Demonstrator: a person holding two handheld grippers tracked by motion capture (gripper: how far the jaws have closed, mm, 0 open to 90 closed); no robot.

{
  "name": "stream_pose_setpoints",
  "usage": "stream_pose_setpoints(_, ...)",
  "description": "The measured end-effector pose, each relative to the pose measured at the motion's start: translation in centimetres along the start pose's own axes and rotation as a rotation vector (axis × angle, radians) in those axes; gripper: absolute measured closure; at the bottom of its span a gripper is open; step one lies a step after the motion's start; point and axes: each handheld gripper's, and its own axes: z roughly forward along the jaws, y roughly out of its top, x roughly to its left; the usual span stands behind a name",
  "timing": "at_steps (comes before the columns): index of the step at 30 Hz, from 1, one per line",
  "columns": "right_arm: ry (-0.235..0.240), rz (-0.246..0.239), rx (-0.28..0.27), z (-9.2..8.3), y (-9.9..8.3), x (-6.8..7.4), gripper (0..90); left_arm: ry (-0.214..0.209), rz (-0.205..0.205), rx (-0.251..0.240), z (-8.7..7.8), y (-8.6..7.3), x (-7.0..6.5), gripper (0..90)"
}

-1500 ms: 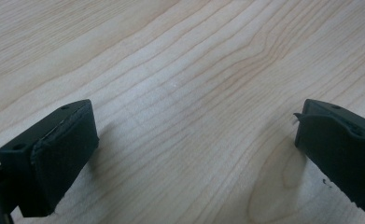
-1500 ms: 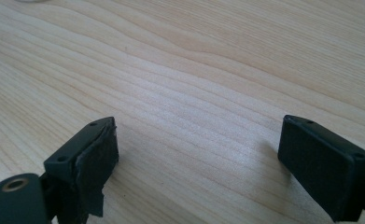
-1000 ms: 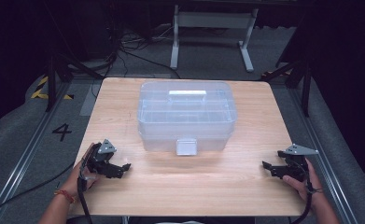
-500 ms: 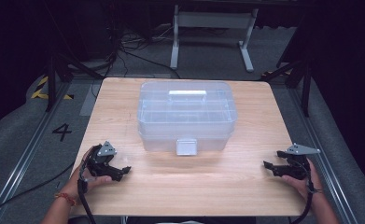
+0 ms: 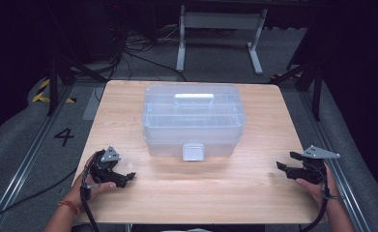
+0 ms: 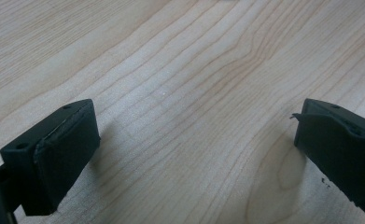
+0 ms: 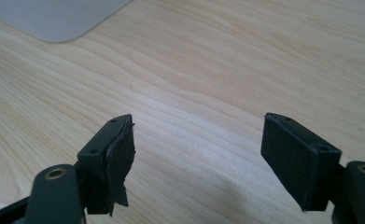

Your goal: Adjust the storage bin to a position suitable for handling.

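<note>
My jaws stand apart on both sides, left gripper (image 5: 120,178) and right gripper (image 5: 287,168) empty, low over the bare bench (image 5: 215,193) at its near corners. Between them, well apart from either, sits the clear lidded box (image 5: 192,121) with its front latch (image 5: 193,152) facing me. I judge nothing's begun; next likely calls for reaching that latch. The box's contents are hard to make out through the hazy plastic

Pale wood-grain bench (image 5: 254,193) with a smooth matt finish, clear glossy plastic box (image 5: 193,118) at its middle, matt black left claw (image 6: 189,154) pads, frayed rubbery pad (image 7: 119,163) on the right claw (image 7: 199,158)
</note>
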Motion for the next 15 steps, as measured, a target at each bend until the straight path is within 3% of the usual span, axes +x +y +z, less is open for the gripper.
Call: stream_pose_setpoints(15, -0.009, -0.068, -0.065, -1.7, 4.0, 0.7, 28.7, -0.001, 0.0, 0.001, 0.0, 0.0, 0.0, 0.5)
